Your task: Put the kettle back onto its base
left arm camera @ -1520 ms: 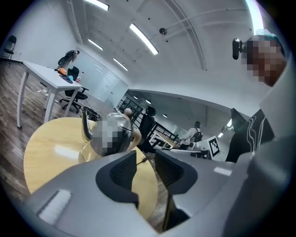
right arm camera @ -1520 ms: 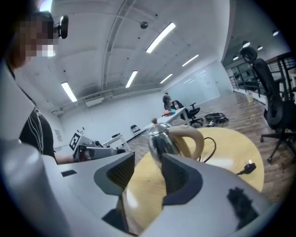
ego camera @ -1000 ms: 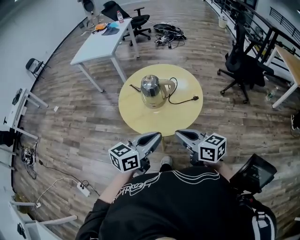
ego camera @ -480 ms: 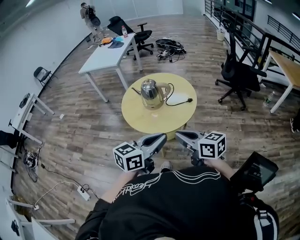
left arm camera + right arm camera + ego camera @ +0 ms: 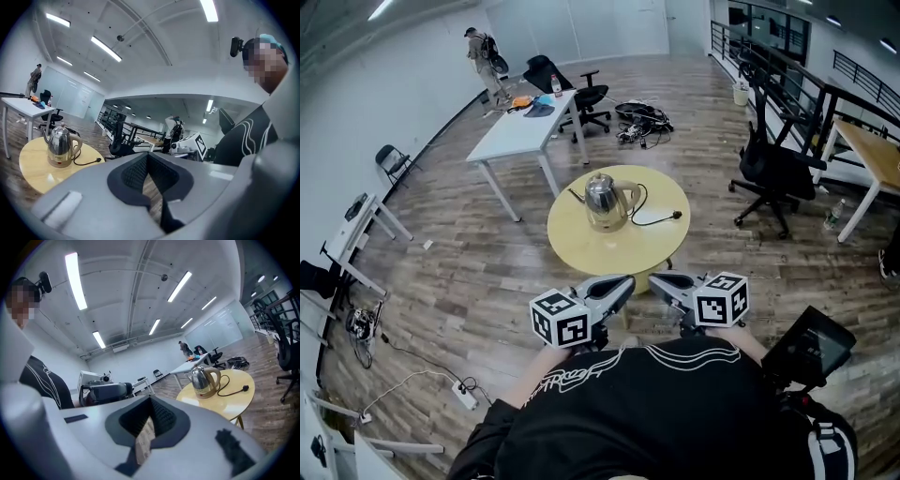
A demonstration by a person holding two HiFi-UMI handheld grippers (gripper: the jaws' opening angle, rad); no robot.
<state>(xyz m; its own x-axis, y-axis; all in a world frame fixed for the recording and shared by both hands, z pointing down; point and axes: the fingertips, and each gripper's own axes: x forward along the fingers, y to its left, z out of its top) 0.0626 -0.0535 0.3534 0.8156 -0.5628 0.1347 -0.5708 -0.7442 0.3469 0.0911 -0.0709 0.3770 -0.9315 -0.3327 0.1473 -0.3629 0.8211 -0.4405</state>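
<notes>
The kettle [image 5: 602,200] is sitting upright on its tan base [image 5: 58,162], a little off centre on the round yellow table [image 5: 619,251]. Its black cord [image 5: 649,204] is trailing across the tabletop, with the plug lying near the table's edge. The person is standing on the near side of the table, apart from it, holding both tools out level toward it. The left gripper [image 5: 627,280] is keeping its jaws pressed together with nothing between them, and the right gripper [image 5: 655,279] is doing the same. Neither is touching the table or the kettle. A white desk [image 5: 520,127] is standing beyond the table.
</notes>
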